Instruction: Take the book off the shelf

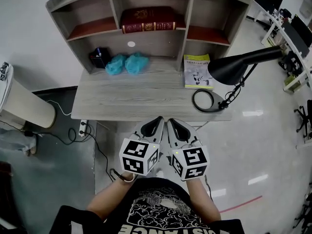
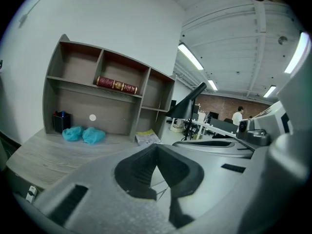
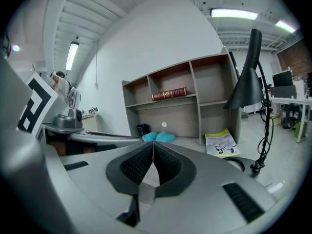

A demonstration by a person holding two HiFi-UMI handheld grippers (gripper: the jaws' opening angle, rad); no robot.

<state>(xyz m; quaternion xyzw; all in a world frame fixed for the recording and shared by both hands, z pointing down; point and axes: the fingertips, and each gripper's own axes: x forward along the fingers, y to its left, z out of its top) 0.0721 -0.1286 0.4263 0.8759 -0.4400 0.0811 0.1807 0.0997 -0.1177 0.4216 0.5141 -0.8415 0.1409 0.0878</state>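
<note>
A dark red book (image 1: 147, 19) lies flat in the middle upper compartment of the grey shelf unit (image 1: 92, 29) at the back of the desk (image 1: 136, 96). It also shows in the left gripper view as the book (image 2: 116, 85) and in the right gripper view as the book (image 3: 169, 93), far ahead in both. My left gripper (image 1: 157, 123) and right gripper (image 1: 171, 125) hang side by side just in front of the desk's near edge, well short of the shelf. The left gripper (image 2: 156, 147) has its jaws shut with nothing between them, and so does the right gripper (image 3: 153, 145).
A black desk lamp (image 1: 243, 65) leans over the desk's right end above its ring base (image 1: 204, 100). A yellow-green booklet (image 1: 197, 70), two teal bundles (image 1: 126, 64) and a dark pen holder (image 1: 99, 57) sit under the shelf. A power strip (image 1: 83, 128) lies on the floor.
</note>
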